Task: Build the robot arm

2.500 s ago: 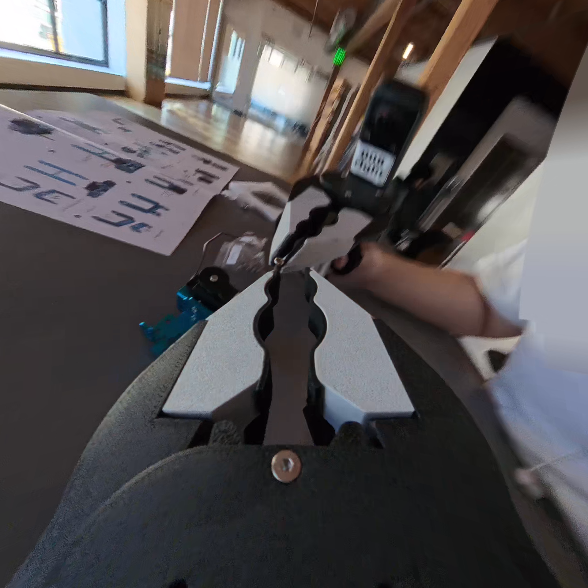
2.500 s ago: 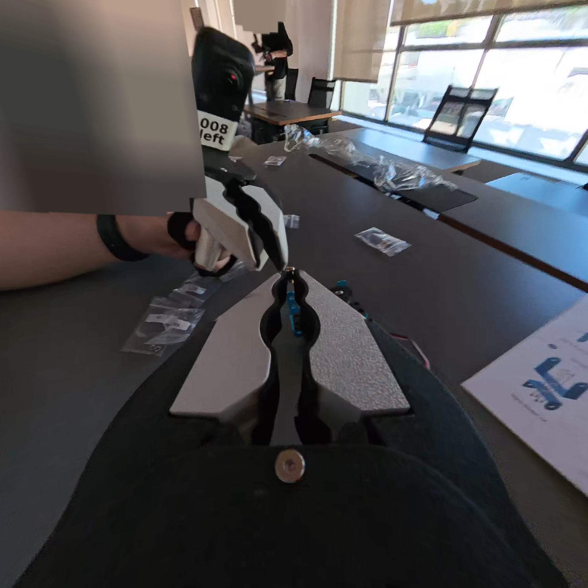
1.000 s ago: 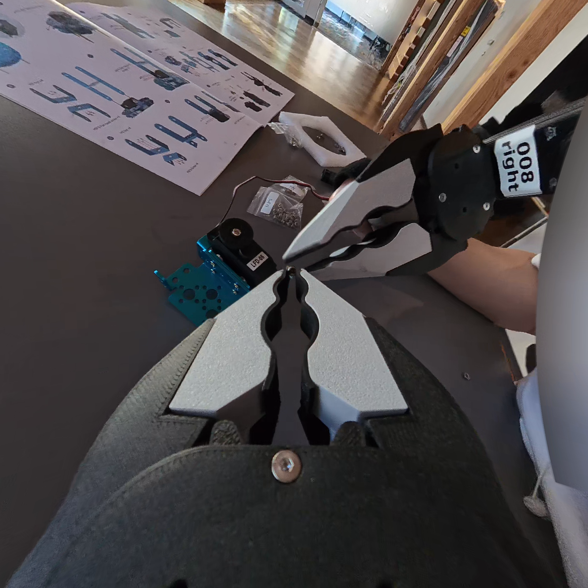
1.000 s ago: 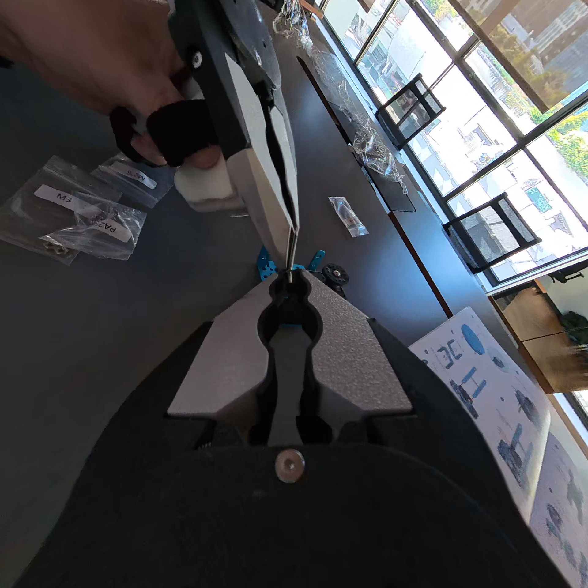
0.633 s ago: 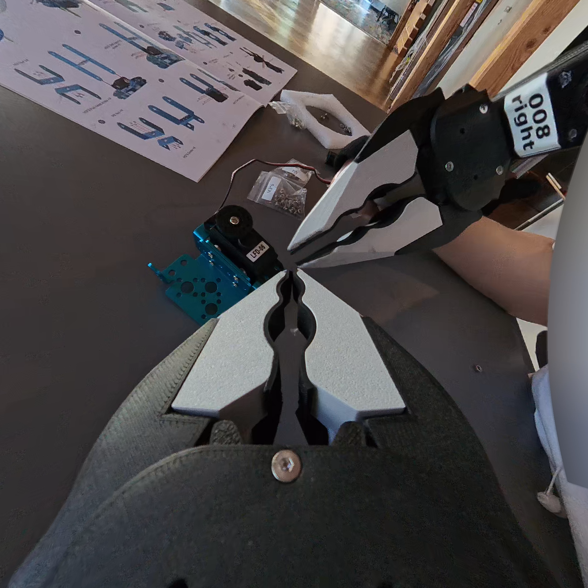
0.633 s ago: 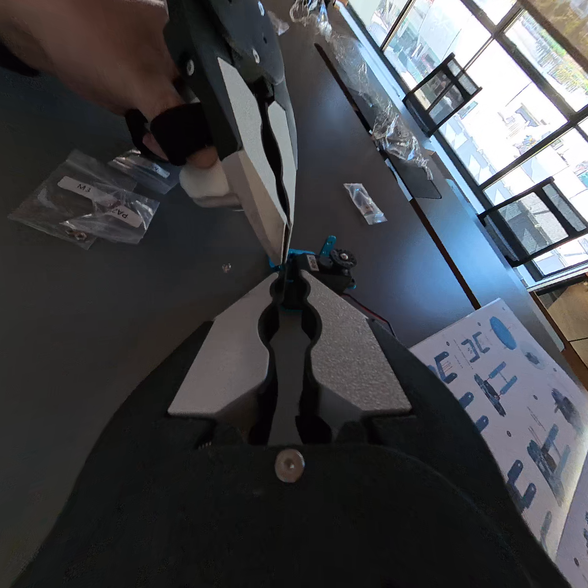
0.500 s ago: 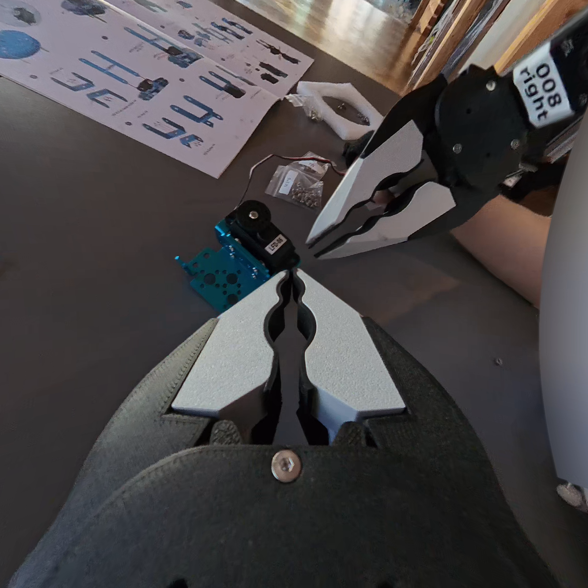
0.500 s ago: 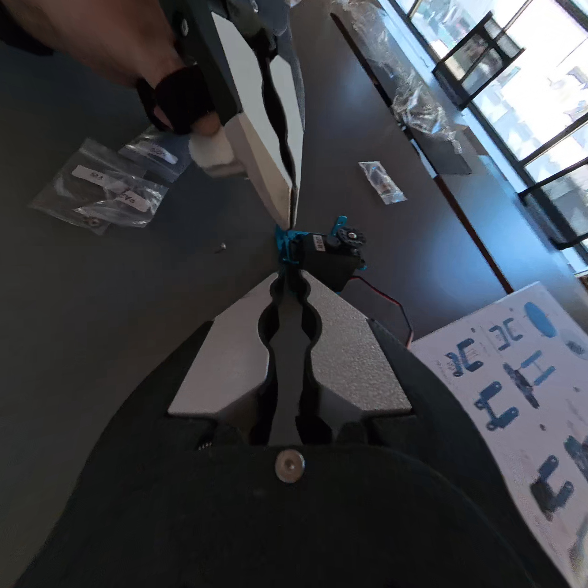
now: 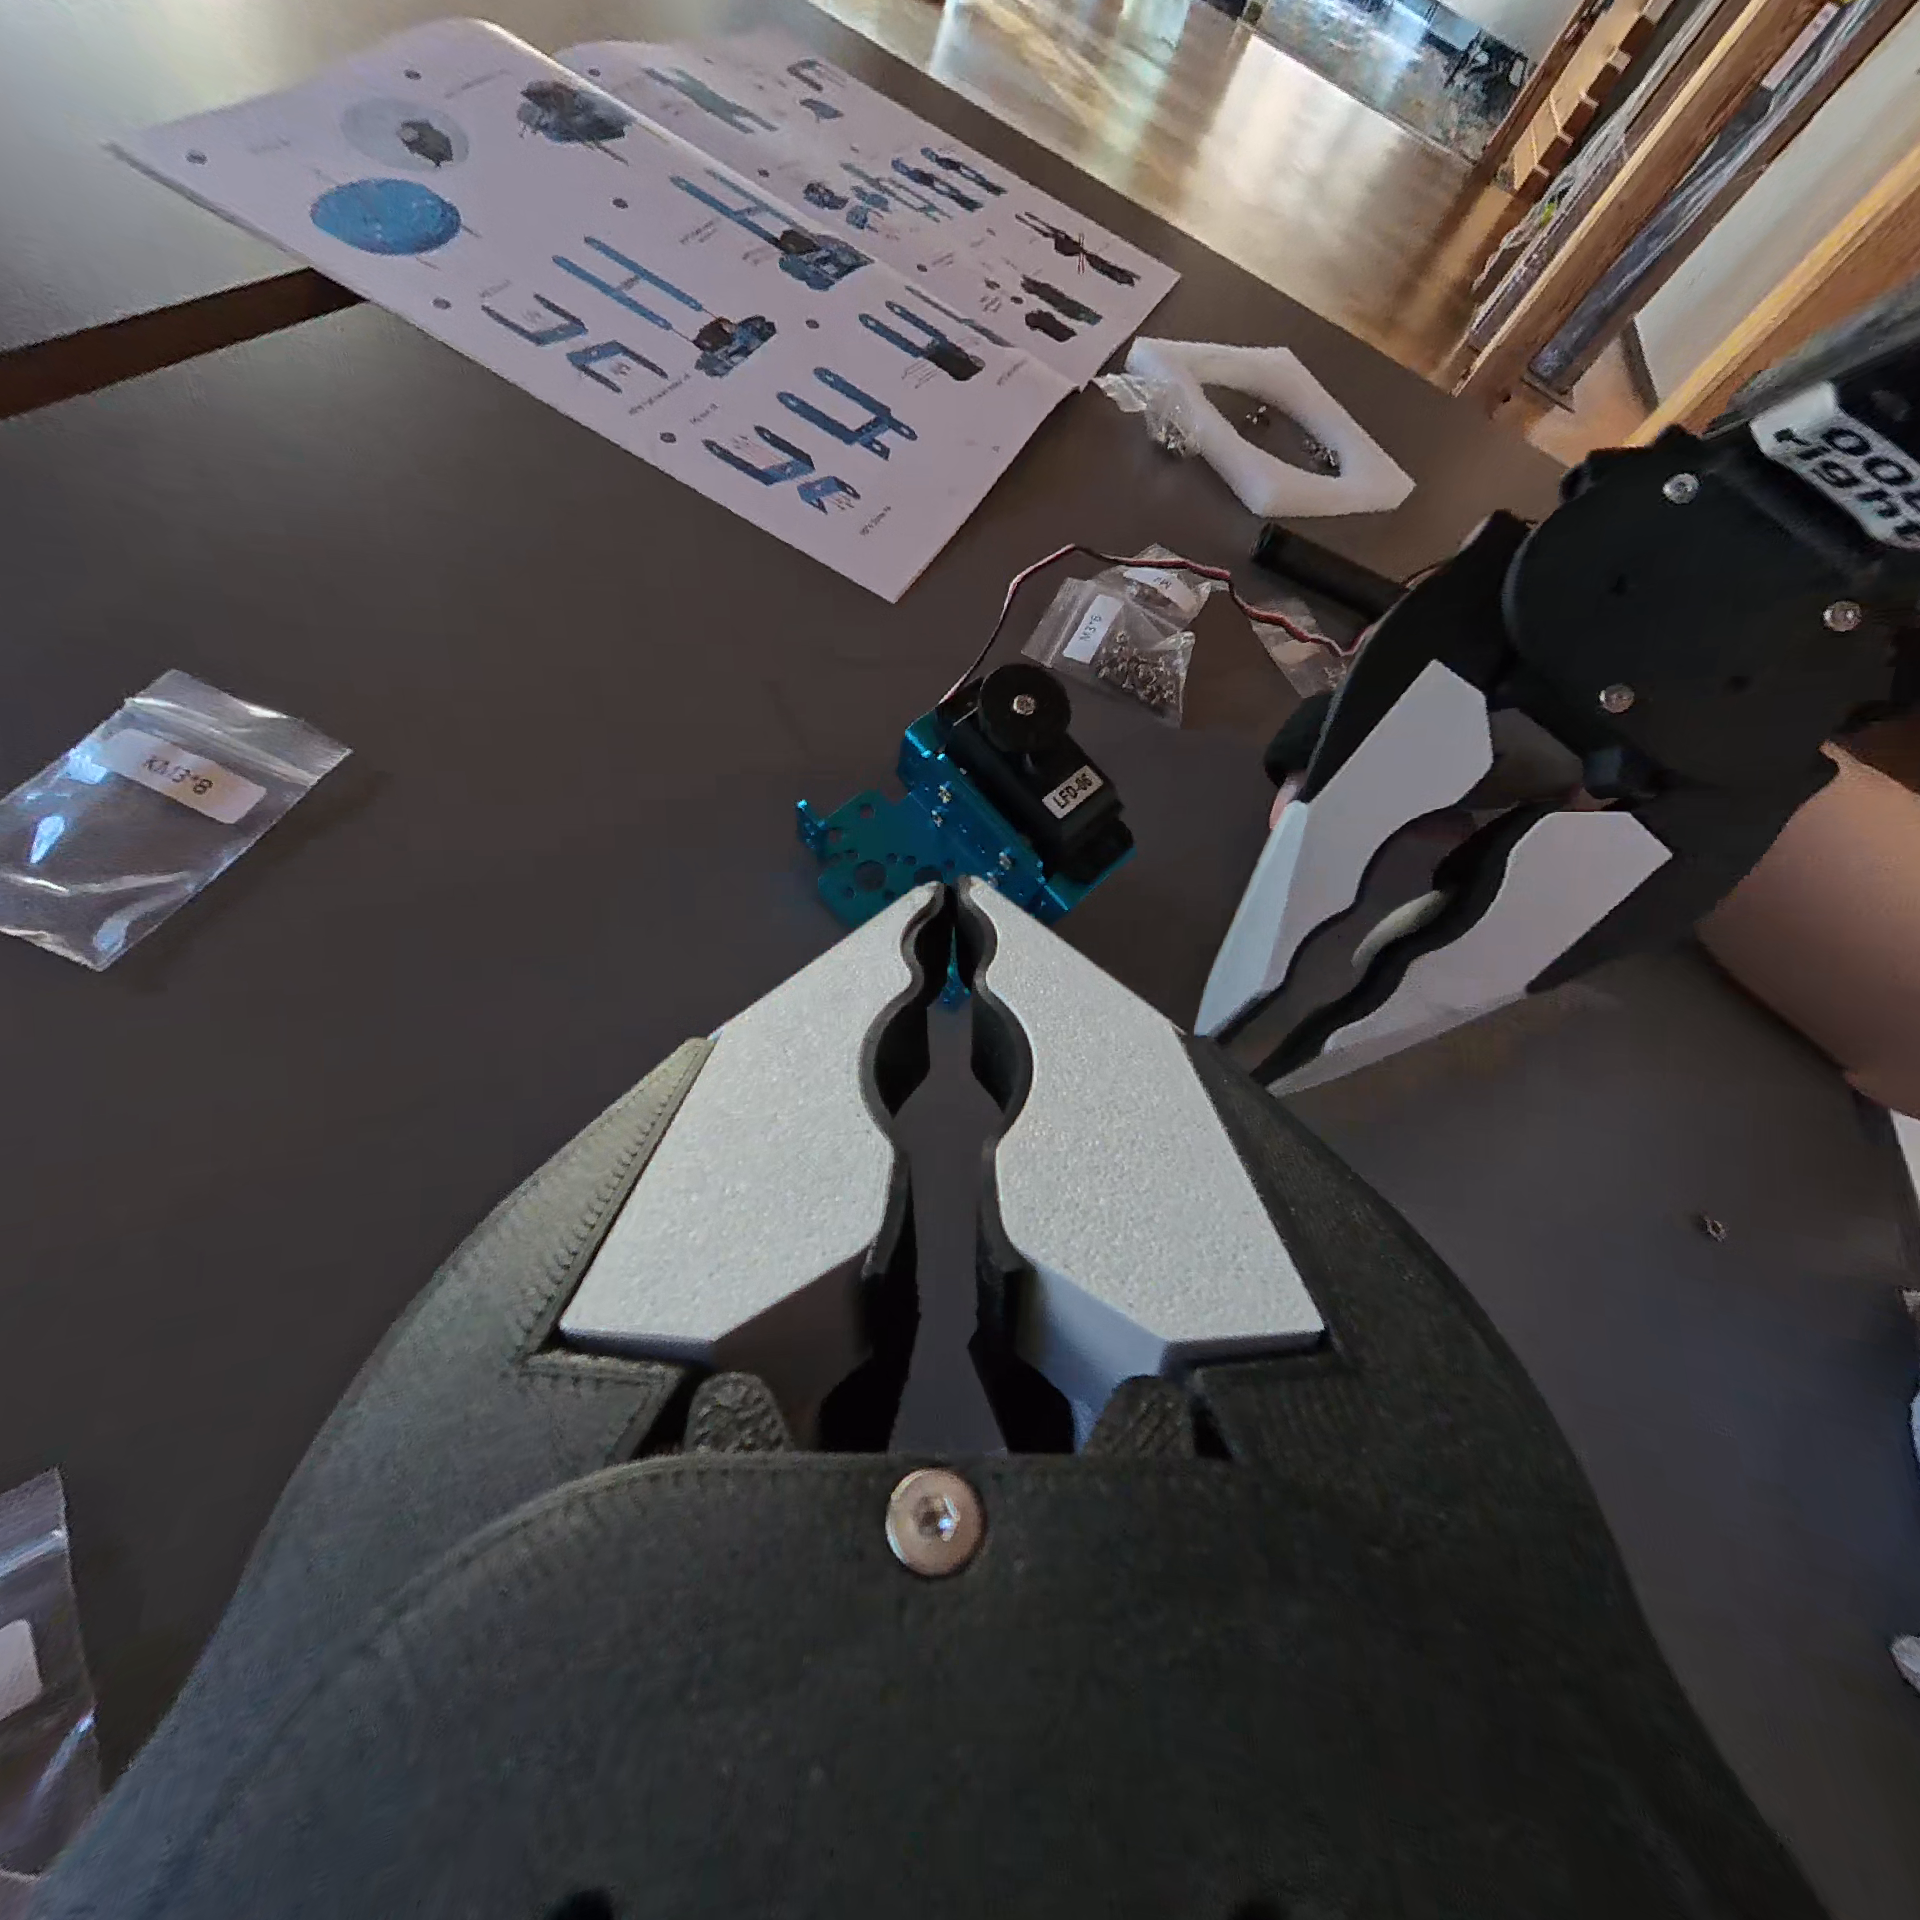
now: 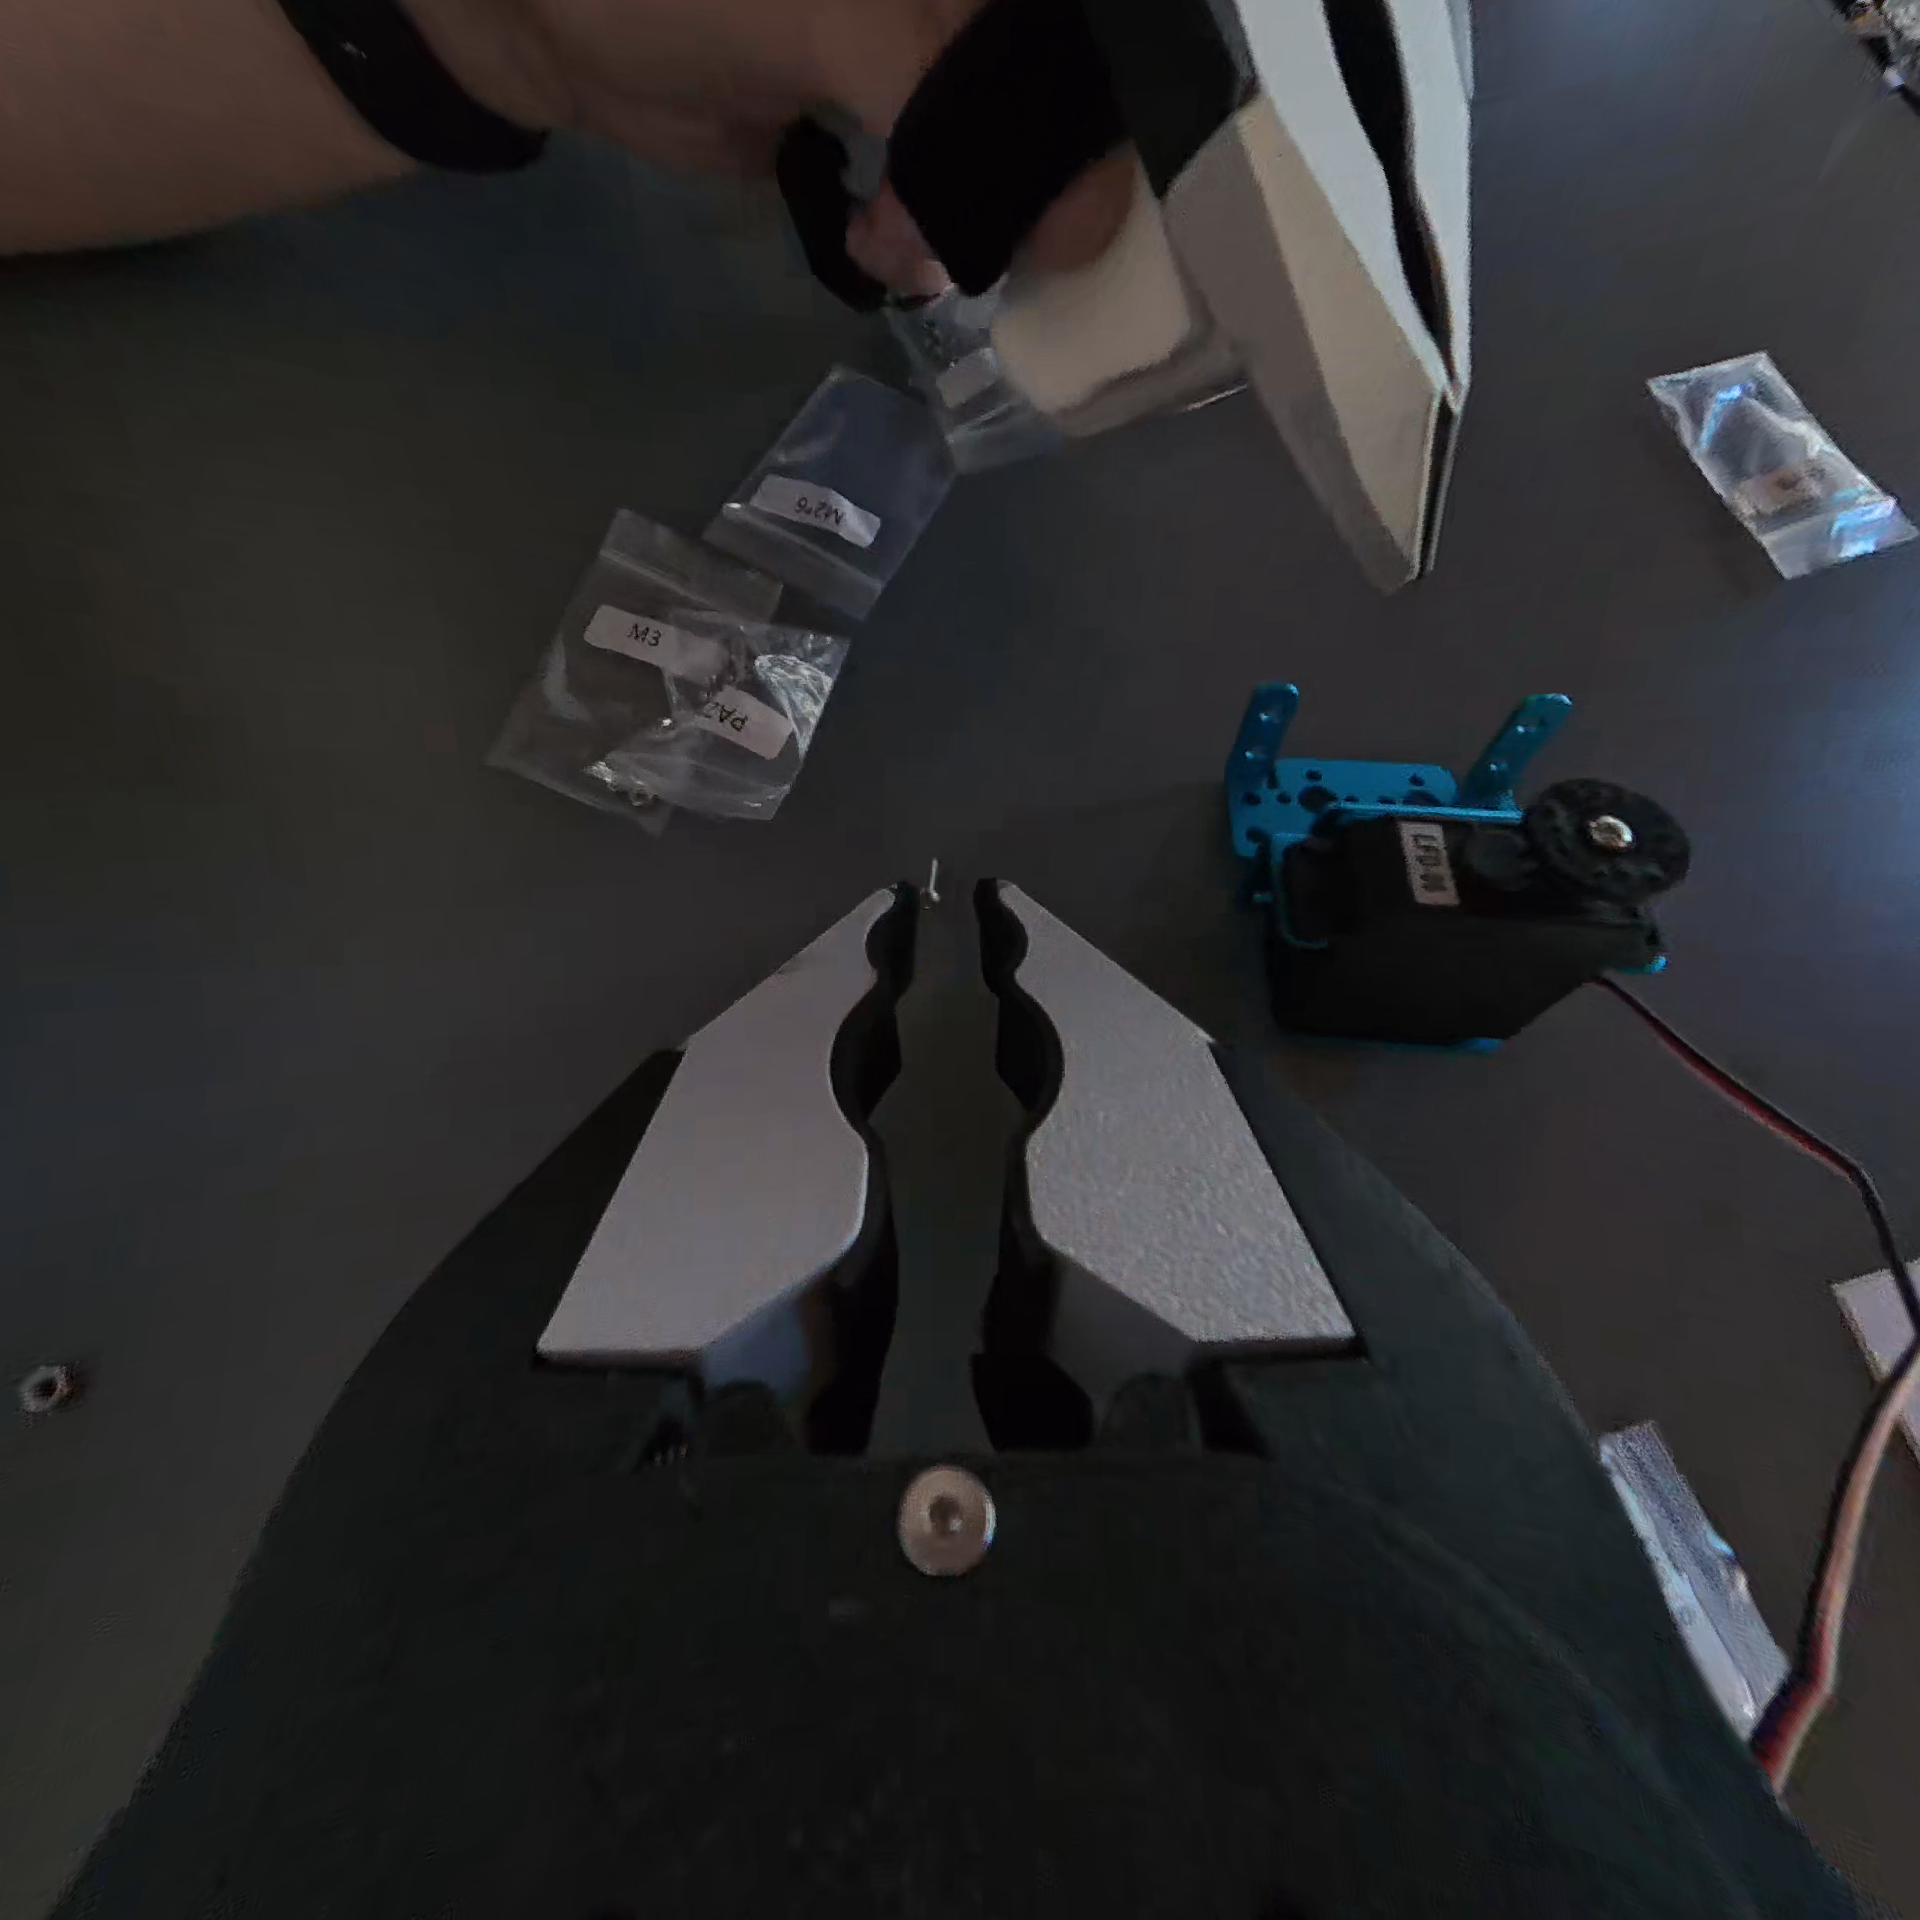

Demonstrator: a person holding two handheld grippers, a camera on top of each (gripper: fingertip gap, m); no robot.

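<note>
Hovering right gripper (image 10: 943, 891): slightly parted, empty, a small screw (image 10: 934, 879) on the bench (image 10: 312, 935) at its tips.
Left gripper (image 9: 956, 902): nearly closed, empty, near blue bracket with motor (image 9: 977, 810).

You work at a dark matte table (image 9: 416, 644); far beyond it, a glossy wooden floor (image 9: 1195, 114) catches daylight beside wooden posts (image 9: 1621, 135).

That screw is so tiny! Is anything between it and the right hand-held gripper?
Nothing visible. The screw lies on bare table ahead of the right hand-held gripper, its jaws slightly apart. The plastic bags and the blue bracket sit off to the sides.
</note>
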